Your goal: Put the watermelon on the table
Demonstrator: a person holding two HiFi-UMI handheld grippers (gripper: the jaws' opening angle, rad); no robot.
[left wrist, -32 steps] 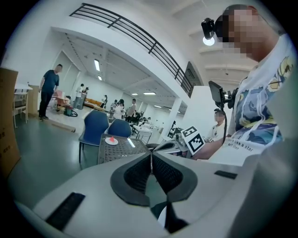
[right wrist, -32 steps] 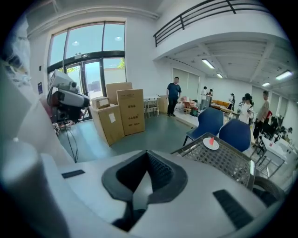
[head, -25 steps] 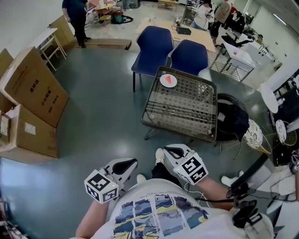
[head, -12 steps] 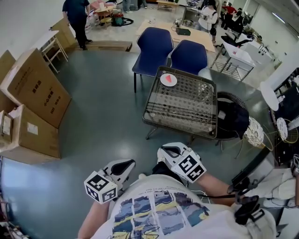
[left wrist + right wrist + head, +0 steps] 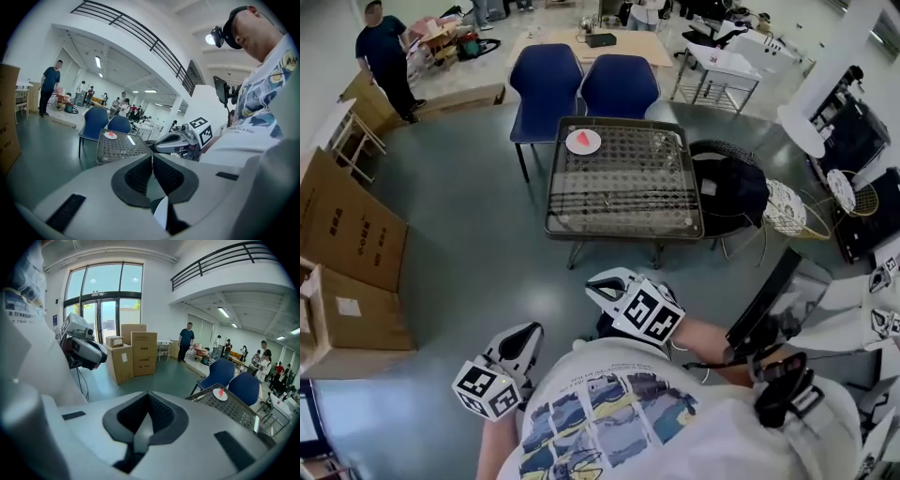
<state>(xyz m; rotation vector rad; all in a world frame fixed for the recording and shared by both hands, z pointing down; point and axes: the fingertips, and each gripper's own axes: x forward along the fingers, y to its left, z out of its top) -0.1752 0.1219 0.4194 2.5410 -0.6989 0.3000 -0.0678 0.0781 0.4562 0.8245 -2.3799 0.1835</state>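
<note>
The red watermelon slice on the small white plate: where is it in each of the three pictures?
Head view: red watermelon slice upper centre, at the far left corner of the wire-mesh table.
Left gripper view: slice left of centre.
Right gripper view: slice at mid right.
Shared landmark: two blue chairs just behind.

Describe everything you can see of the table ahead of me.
The table is square, with a dark frame, thin metal legs and a glossy top that looks like perforated mesh. It stands in front of two blue chairs. A white plate holding a red watermelon slice sits near its far left corner.
</note>
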